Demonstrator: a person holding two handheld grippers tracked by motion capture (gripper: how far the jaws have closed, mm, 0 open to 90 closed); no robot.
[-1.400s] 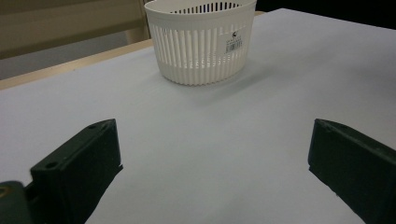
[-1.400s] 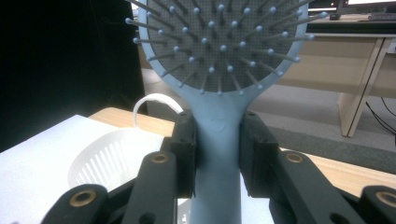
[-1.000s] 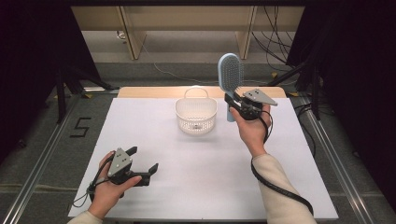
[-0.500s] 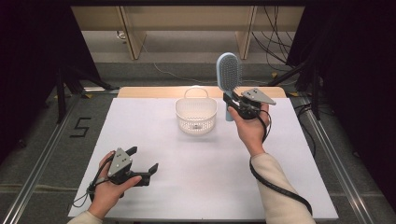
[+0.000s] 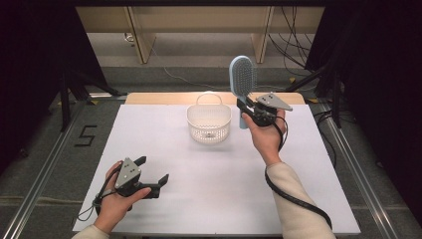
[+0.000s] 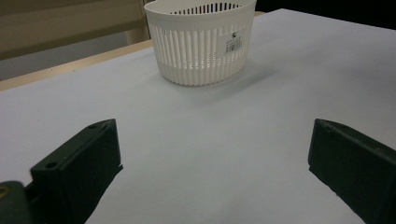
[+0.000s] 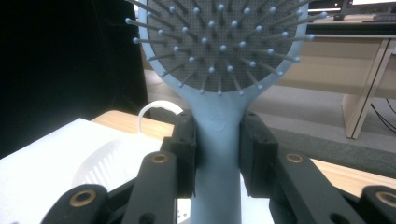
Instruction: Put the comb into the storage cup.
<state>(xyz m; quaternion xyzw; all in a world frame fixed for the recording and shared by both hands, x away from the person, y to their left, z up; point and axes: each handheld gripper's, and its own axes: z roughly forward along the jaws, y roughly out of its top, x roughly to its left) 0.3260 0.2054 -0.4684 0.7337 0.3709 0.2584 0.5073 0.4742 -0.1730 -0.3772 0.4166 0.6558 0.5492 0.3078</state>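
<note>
Now | right tongs (image 7: 218,158): clamped on hairbrush (image 7: 219,135) handle | left tongs (image 6: 210,172): wide apart, empty

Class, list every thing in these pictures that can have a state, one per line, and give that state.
Light blue plastic hairbrush: upright, clamped by the handle.
White slotted plastic basket: upright, handle raised.
Right tongs: shut on the hairbrush.
Left tongs: open, holding nothing.
</note>
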